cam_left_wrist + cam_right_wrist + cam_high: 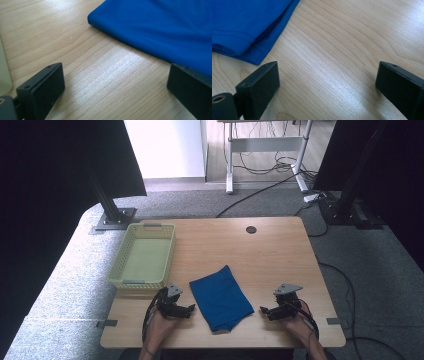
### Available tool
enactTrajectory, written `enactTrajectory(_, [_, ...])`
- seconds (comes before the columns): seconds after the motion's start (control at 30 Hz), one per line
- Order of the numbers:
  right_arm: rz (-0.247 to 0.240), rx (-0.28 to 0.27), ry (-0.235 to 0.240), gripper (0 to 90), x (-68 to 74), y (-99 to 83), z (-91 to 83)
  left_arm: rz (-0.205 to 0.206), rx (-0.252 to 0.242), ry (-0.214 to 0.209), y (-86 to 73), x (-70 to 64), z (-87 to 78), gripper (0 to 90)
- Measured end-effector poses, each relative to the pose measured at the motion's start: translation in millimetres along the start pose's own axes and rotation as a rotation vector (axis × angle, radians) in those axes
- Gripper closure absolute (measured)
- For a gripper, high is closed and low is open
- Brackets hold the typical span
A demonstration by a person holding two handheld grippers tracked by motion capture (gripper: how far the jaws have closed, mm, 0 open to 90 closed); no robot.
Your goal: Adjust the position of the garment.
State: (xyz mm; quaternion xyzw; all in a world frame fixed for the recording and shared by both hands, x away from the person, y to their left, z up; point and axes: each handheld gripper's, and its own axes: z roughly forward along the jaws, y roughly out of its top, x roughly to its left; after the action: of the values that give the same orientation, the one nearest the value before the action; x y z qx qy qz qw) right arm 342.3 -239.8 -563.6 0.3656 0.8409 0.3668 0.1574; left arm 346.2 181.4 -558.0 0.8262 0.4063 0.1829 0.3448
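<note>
Two hands rest low on the wooden surface (280, 250), flanking a folded blue cloth (220, 297). Left gripper (191, 309) and right gripper (263, 310) point inward at the cloth, jaws spread wide, holding nothing.

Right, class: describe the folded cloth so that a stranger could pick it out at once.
Start at the wooden table. Near its front edge, between the left claw and right claw, lies the folded cloth. It is the table's one blue, soft thing; the basket is pale, rigid plastic.
</note>
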Motion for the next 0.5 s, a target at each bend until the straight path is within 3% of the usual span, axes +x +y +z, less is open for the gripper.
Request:
enactTrajectory(0.3, [0.008,0.010,-0.001,6.4,0.3,1.2,-1.0,-0.002,-0.001,0.000,0.0,0.2,0.0,1.5])
enactTrajectory(0.5, [0.010,-0.008,0.027,7.3,2.2,5.1,-2.7,-0.006,-0.002,0.005,0.4,0.0,0.4,1.7])
